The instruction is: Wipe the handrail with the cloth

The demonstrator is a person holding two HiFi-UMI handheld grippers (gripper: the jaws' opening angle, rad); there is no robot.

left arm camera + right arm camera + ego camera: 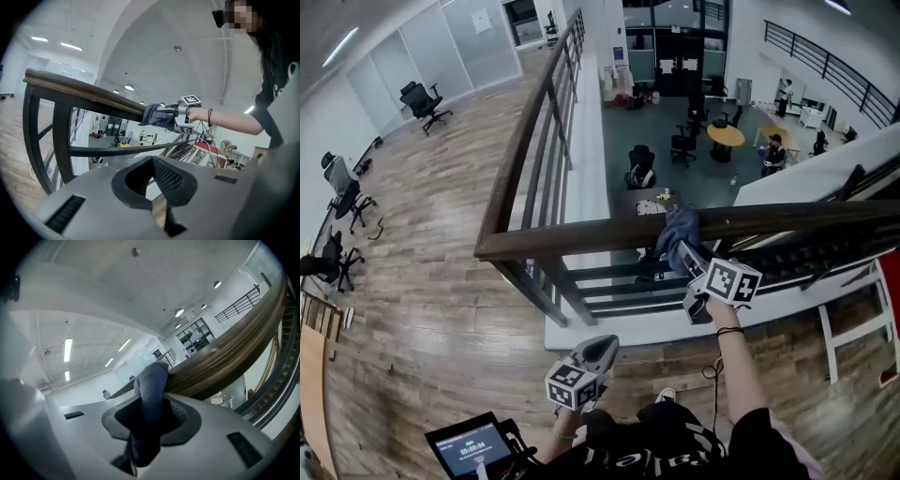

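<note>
Cloth (678,234) bunched on top of the handrail (581,240) is pinched in your right gripper (689,265), your left gripper (600,347) hanging low with jaws pressed together on nothing — loosen that pinch mid-stroke and the wad could slip off the far edge into the atrium (619,131) below.

Two tools show: the left tool (600,347) and the right tool (682,247). There is one cloth (676,229) and one handrail (581,237). Three office chairs (424,99) (344,187) (325,263) stand on the wooden floor (441,234). Below are one round yellow table (727,135) and, nearest, one screen (469,447).
</note>
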